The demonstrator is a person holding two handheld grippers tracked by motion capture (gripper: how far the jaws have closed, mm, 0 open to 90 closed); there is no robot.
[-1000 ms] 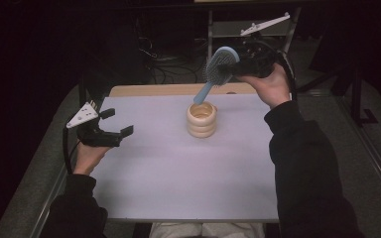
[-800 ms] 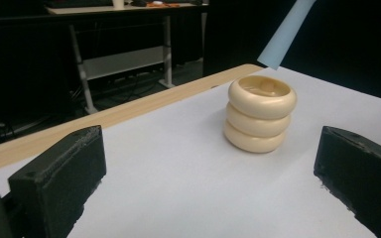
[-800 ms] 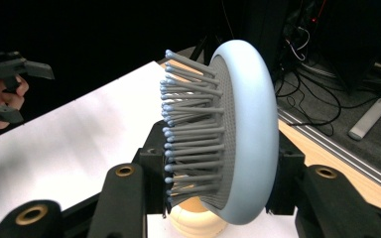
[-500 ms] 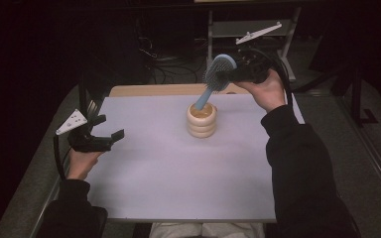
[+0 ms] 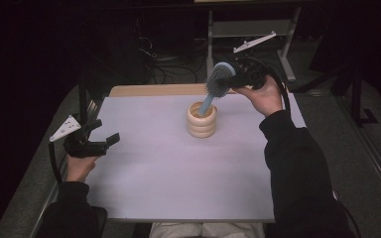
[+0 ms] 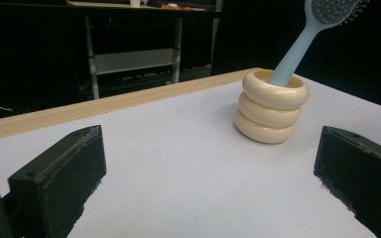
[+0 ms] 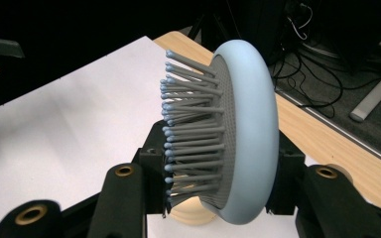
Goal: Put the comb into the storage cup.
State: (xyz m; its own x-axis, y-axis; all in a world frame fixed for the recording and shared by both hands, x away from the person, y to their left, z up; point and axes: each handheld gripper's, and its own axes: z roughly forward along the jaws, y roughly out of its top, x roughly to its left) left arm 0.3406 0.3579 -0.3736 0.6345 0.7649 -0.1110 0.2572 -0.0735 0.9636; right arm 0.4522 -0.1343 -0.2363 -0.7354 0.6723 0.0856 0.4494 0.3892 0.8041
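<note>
A light-blue hairbrush [image 5: 219, 79] leans with its handle standing in a cream ringed holder [image 5: 202, 124] at the table's far middle. My right gripper [image 5: 228, 78] is shut on the brush's head, above and right of the holder. In the right gripper view the bristled brush head [image 7: 238, 139] sits between the black jaws of the right gripper [image 7: 218, 186], with the holder [image 7: 188, 217] just below. My left gripper [image 5: 104, 133] stands open and empty near the table's left edge. From the left gripper [image 6: 208, 173], the holder [image 6: 272, 106] and brush handle [image 6: 292, 54] lie ahead to the right.
A white sheet covers the table [image 5: 178, 173], with a wooden strip [image 5: 149, 90] along the far edge. Dark floor, cables and a metal frame [image 5: 258, 29] lie beyond. A low table [image 6: 129, 54] stands past the far edge.
My right hand has sunk, and the brush handle has gone into the holder. My left gripper has drifted left and toward the person, still open.
</note>
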